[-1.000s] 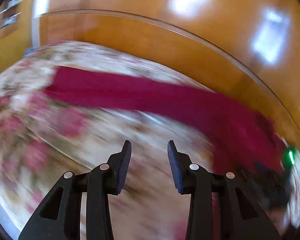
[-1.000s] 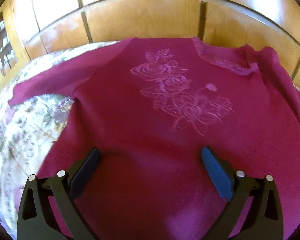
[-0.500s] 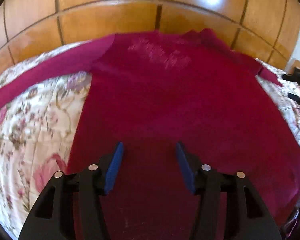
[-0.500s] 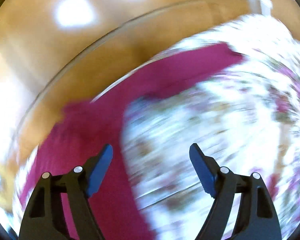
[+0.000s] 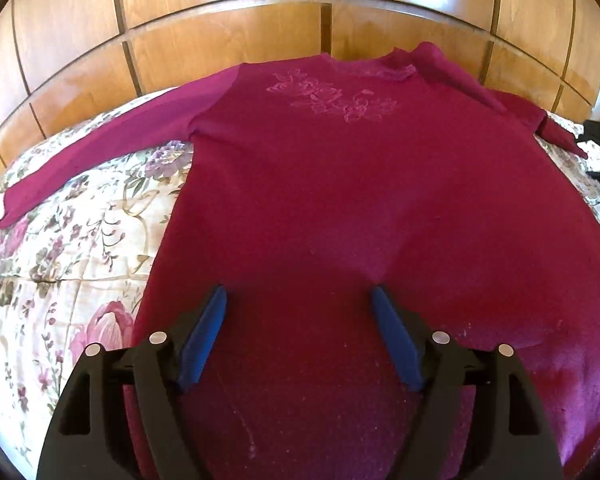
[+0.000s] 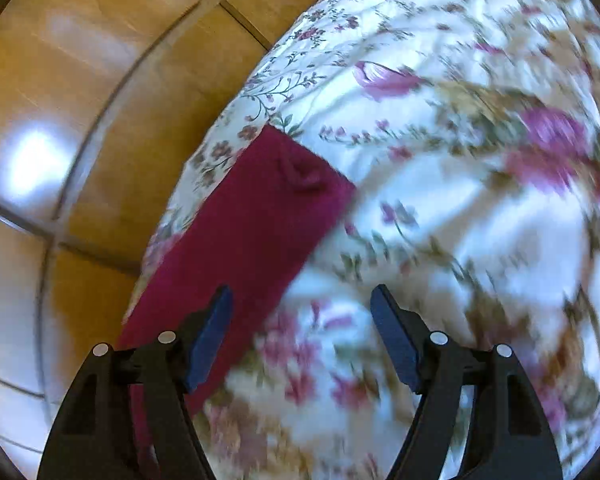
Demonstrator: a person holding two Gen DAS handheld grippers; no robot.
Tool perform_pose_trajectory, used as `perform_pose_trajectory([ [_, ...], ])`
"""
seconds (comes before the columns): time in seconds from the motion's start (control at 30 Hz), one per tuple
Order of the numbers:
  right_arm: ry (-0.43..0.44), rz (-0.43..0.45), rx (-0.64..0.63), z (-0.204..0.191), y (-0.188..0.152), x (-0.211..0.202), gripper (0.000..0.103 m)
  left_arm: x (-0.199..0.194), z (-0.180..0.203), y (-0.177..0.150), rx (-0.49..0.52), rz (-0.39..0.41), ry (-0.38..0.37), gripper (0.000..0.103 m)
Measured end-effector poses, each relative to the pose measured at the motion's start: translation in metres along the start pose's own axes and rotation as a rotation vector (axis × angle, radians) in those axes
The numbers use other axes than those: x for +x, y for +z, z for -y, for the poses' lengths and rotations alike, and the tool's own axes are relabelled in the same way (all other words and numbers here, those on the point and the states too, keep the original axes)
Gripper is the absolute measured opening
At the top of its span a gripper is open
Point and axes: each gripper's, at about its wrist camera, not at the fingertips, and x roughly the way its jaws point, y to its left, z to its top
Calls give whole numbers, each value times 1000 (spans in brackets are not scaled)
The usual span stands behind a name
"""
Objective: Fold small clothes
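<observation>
A wooden panelled wall (image 5: pixel 228 40) rises behind a bed covered by a floral quilt (image 5: pixel 72 240). One crimson sweater (image 5: pixel 340 200) lies flat on the quilt, front up, its long axis running straight ahead of the left gripper (image 5: pixel 298 312), neck at the far end against the wall, hem under and behind the jaws. An embroidered rose motif (image 5: pixel 332 98) sits near the neck. Two sleeves: one (image 5: pixel 100 148) stretches out far to the left of the jaws over bare quilt, the other (image 5: pixel 520 108) angles off to the far right. The left jaws are spread wide, holding nothing, above the lower body of the sweater.

In the right wrist view, which is blurred, the right gripper (image 6: pixel 302 312) is spread too and empty. A sleeve end (image 6: pixel 260 216) runs forward from beside its left finger, cuff edge ahead; open quilt (image 6: pixel 460 200) lies ahead and right, the wall (image 6: pixel 80 120) to the left.
</observation>
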Motion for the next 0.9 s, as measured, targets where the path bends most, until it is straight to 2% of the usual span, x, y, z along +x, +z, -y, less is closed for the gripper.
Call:
perform_pose_trajectory([
  [0.03,-39,-7,-52,-7,3,6,69,0,0,0,0,-1,5,77],
  [0.07,-78,-11,-94,-13,5,9,54,1,0,1,-4,-4,8,79],
  [0.1,-120,-11,-147,-19,6,9,31,2,-1,1,-9,-7,7,79],
  [0.17,-127,16,-240,-26,8,-3,6,3,-2,2,-13,-10,5,80],
  [0.27,-145,139,-332,-32,15,-43,6,3,-2,2,-12,-9,8,80],
  [0.37,-222,238,-345,-14,29,-77,6,3,-3,1,-14,-10,4,80],
  [0.47,-306,235,-318,20,35,-87,6,3,-3,2,-14,-14,3,80],
  [0.53,-348,183,-301,40,31,-77,6,4,-3,3,-14,-24,2,80],
  [0.6,-310,114,-270,54,27,-63,10,4,-4,6,-14,-44,-4,80],
  [0.63,-303,107,-251,60,21,-63,17,3,-6,7,-17,-60,-9,80],
  [0.67,-266,111,-228,65,16,-67,50,2,-7,9,-20,-71,-15,80],
  [0.7,-235,118,-212,69,12,-73,73,1,-9,9,-24,-82,-22,80],
  [0.77,-199,116,-211,73,-2,-87,75,-6,-14,9,-40,-98,-40,80],
  [0.9,-67,23,-287,66,-43,-114,79,-30,-32,-1,-110,-90,-68,80],
])
